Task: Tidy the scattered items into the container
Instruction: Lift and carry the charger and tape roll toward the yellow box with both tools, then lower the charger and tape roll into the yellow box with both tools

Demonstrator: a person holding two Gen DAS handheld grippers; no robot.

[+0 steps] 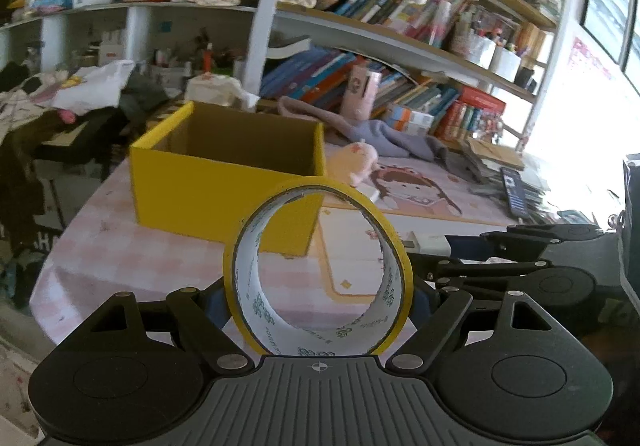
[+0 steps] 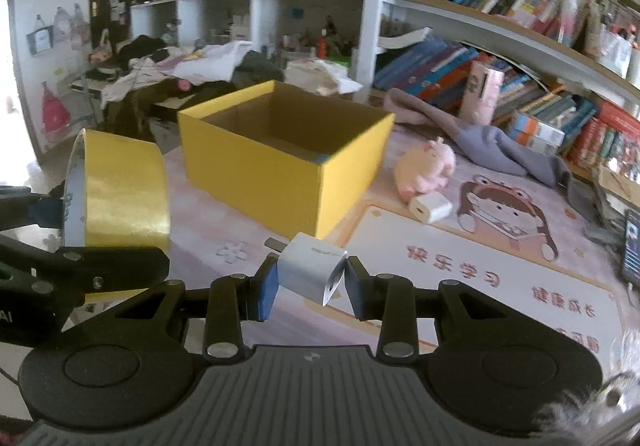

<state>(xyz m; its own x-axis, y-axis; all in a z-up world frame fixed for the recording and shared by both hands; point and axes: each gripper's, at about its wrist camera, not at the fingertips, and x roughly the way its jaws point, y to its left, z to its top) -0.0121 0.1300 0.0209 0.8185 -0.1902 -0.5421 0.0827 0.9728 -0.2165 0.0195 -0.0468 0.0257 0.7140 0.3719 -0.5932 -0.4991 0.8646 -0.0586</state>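
Observation:
My left gripper (image 1: 320,298) is shut on a yellow tape roll (image 1: 390,242), held upright above the table in front of the open yellow box (image 1: 200,186). The roll also shows at the left of the right wrist view (image 2: 124,194). My right gripper (image 2: 310,278) is shut on a white charger plug (image 2: 308,266), held above the pink mat, short of the yellow box (image 2: 256,170). A second white charger (image 2: 430,208) and a pink plush toy (image 2: 426,166) lie on the table right of the box.
A grey cloth (image 2: 500,146) lies behind the plush toy. Bookshelves (image 2: 520,46) line the back and right. A remote control (image 1: 514,192) and stacked papers lie at the right. Piled clothes (image 2: 180,66) sit behind the box at the left.

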